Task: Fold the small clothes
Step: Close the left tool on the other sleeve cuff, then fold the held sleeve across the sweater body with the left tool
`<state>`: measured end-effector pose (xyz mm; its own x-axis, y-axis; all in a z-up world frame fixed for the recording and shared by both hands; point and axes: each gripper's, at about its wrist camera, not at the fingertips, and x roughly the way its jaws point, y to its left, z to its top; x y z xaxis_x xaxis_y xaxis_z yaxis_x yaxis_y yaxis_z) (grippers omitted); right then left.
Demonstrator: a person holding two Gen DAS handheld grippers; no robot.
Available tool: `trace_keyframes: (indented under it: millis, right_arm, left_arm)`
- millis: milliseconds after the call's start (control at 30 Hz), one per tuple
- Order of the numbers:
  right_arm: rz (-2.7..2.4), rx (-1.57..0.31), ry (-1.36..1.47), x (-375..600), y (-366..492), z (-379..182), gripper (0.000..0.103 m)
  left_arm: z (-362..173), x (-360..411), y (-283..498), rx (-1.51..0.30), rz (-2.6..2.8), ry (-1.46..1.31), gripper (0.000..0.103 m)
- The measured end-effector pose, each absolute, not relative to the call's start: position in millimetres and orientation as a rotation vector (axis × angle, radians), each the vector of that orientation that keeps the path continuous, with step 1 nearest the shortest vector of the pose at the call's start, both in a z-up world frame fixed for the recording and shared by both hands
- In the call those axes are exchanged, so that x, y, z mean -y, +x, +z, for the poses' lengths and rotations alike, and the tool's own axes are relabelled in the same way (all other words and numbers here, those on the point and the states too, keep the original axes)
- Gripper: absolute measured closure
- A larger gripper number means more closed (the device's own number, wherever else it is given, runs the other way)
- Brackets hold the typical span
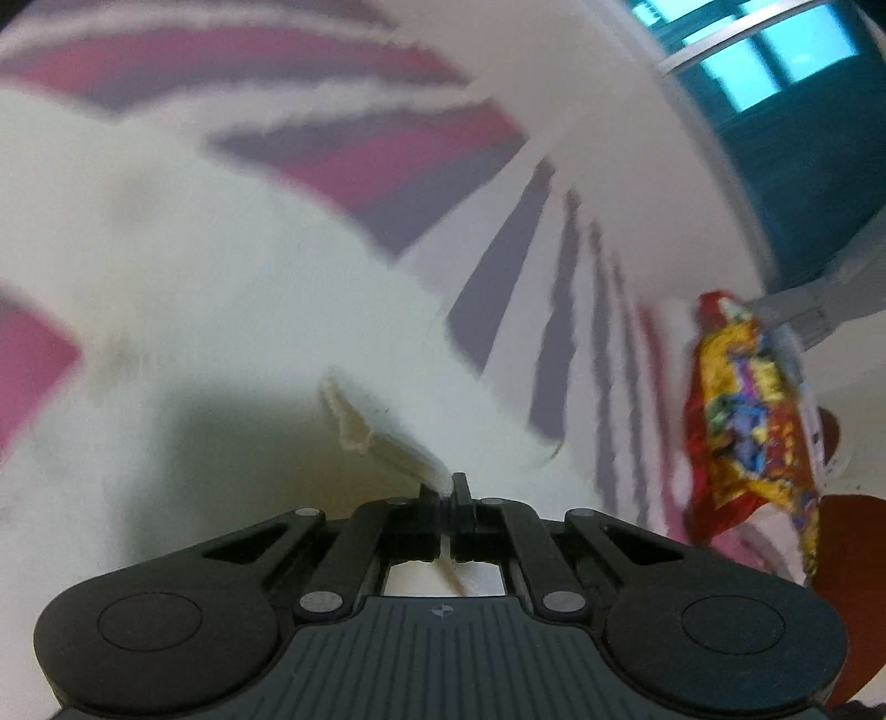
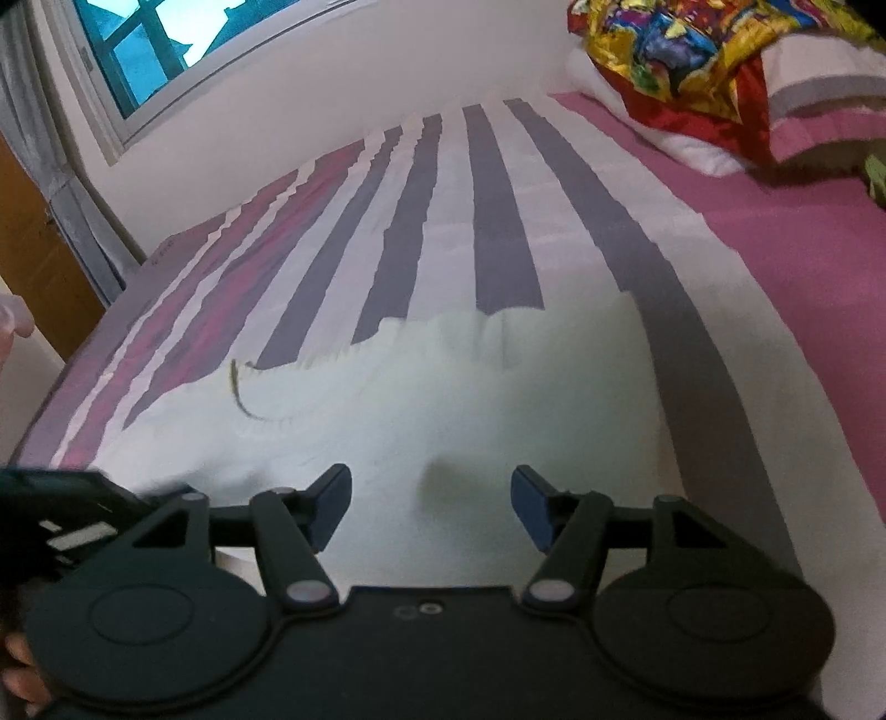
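A small white garment lies spread on the striped bed sheet. In the left wrist view the same white garment is blurred and lifted. My left gripper is shut on its ribbed cream hem, which passes between the jaws. My right gripper is open and empty, hovering just above the near part of the garment. A thin dark thread lies on the garment's left side.
A colourful red and yellow cloth lies on a pillow at the bed's far right; it also shows in the left wrist view. A window and white wall stand behind the bed. A wooden door is at left.
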<state>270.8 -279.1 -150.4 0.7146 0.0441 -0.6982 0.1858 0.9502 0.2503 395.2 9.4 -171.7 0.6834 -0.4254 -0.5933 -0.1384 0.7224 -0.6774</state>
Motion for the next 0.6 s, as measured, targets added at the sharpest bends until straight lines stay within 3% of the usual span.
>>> trace_keyframes:
  millis: [200, 333, 600]
  right_arm:
    - [-0.073, -0.813, 0.276, 262.8, 287.8, -162.6, 0.040]
    - [-0.082, -0.826, 0.267, 255.0, 290.0, -171.7, 0.040]
    - [-0.118, -0.907, 0.183, 246.2, 295.8, -179.9, 0.040]
  left_arm:
    - [-168.2, -56.8, 406.5, -0.767, -0.076, -0.731, 0.101]
    - [-199.3, -60.3, 420.6, -0.906, -0.086, -0.610, 0.101]
    - [-190.1, -78.6, 395.3, -0.904, -0.052, -0.618, 0.100]
